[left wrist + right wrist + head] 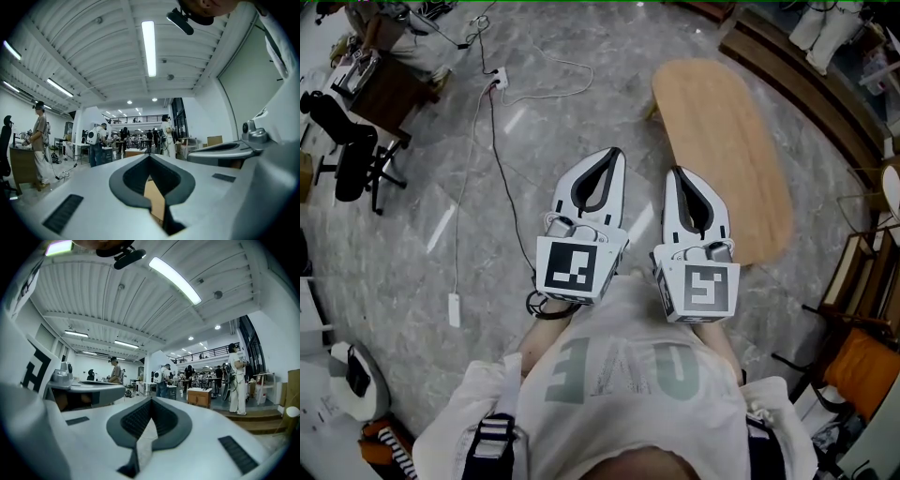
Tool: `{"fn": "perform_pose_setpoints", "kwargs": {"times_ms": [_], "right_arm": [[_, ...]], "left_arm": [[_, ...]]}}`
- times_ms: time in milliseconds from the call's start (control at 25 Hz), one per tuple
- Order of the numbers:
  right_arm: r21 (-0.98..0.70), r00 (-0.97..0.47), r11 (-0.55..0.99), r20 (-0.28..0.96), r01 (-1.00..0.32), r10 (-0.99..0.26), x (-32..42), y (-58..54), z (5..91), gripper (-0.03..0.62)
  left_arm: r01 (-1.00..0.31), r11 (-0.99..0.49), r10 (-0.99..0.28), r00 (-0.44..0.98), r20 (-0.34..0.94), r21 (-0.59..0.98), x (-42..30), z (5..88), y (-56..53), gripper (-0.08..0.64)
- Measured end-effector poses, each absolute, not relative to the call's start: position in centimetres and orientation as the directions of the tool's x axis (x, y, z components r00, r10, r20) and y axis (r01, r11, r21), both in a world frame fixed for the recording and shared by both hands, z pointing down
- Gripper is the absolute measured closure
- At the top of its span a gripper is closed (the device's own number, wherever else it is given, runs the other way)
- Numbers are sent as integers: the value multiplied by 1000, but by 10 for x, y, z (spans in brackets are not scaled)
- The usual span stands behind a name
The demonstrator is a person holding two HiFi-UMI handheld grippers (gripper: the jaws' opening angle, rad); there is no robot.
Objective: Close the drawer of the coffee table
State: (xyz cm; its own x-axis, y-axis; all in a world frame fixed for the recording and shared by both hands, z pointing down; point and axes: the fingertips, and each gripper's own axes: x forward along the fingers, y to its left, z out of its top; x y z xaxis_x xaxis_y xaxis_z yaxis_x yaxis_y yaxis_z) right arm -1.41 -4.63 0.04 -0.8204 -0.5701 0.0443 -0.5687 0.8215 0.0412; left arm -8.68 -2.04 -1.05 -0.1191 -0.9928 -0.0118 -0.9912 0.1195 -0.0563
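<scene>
While you hold both tools level in front of you, the clutter sits on the grey marble floor to your left: a black office chair at nine o'clock, a white power strip at eleven o'clock with a thin black cable trailing back from it, and a small white bar-shaped device at eight o'clock. An orange cushioned seat stands at four o'clock. Your oval light-wood coffee table lies at one o'clock from your right gripper, near it and not touching; its drawer is hidden under the top. Your left gripper has its jaws pressed together on nothing, and your right gripper's jaws meet the same way, empty
</scene>
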Motion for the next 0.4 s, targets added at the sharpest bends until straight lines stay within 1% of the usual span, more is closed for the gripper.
{"fn": "perform_pose_setpoints", "kwargs": {"times_ms": [160,400], "right_arm": [[35,-829,830,50,-556,-557,-10,-42,4,586],[21,-840,842,62,-540,-540,-11,-33,8,586]], "left_arm": [[-992,109,-994,-110,11,-68,-78,-3,-20,553],[-993,99,-995,-99,0,-69,-73,-5,-14,553]]}}
